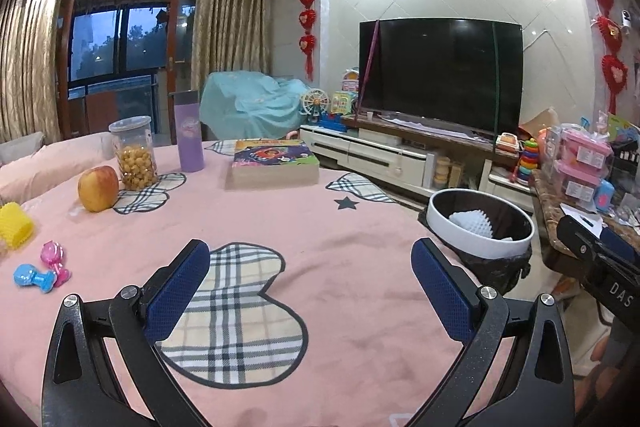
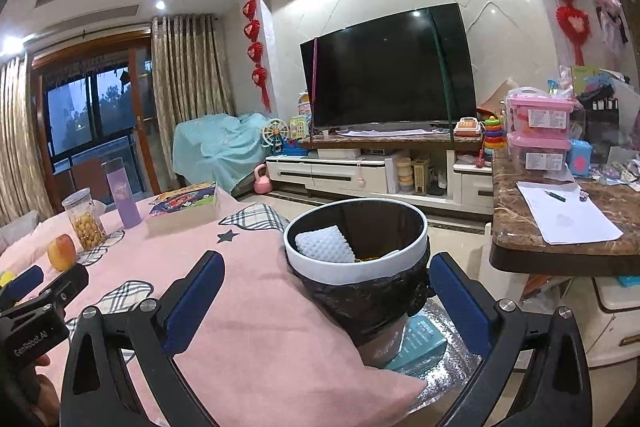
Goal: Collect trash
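Over the pink-clothed counter [image 1: 360, 227], the left hand-held gripper [image 1: 310, 291] hangs wide and empty; a fresh pick looks due, perhaps the yellow spiky roller [image 1: 15, 225] at the left edge. From the right wrist, the right hand-held gripper [image 2: 324, 311] is wide too, above the bin [image 2: 356, 267], white foam [image 2: 325, 244] inside. Readable: "GenRobot.AI", "DAS".

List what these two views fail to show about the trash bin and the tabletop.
- Trash bin bottom, both views: hidden by its own wall and the white foam piece.
- Yellowish scraps in the bin, right wrist view: too small to identify.
- Yellow spiky toy, left wrist view: cut off by the left edge.
- Table's near edge: hidden behind the left gripper.
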